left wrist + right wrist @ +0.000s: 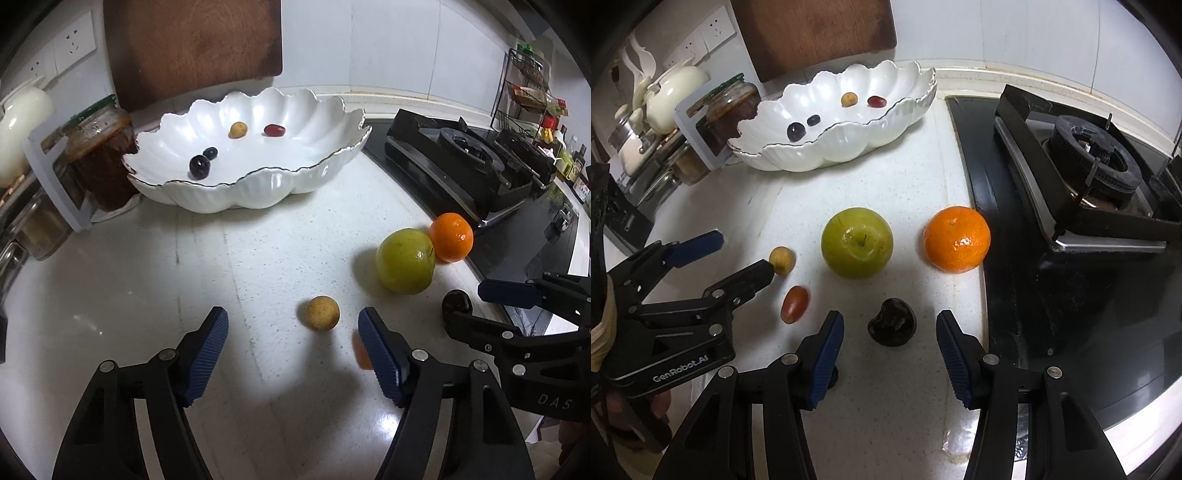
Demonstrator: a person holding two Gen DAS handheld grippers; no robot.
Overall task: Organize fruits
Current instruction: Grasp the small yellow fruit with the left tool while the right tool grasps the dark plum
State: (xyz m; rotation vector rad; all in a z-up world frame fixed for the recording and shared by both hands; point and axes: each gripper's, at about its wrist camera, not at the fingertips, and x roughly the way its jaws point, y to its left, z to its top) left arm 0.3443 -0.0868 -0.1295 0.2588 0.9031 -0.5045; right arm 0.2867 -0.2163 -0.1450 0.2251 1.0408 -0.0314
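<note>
**Four small fruits in the bowl, five left on the bench**

The white scalloped bowl (849,147) at the back of the bench (886,406) already holds four small pieces: a tan round fruit (849,99), a red oval one (877,101) and two dark ones (796,131). That part of the job looks done.

Five pieces remain outside it. The green apple (857,242) and the orange (957,239) sit near the stove (1089,166), with a small tan fruit (782,260), a red grape-like fruit (795,304) and a dark fruit (892,327) nearer the camera. So the sorting seems a little under halfway through.

The left tool (291,354) stands with its jaws apart and nothing clamped; the small tan fruit lies just ahead of the gap, and the red fruit is half hidden behind the right-hand jaw. The right tool (890,354) is likewise apart and empty, with the dark fruit lying between and just ahead of its tips, untouched by the pads as far as can be seen. Both seem poised for a pick, one small fruit each.
</note>
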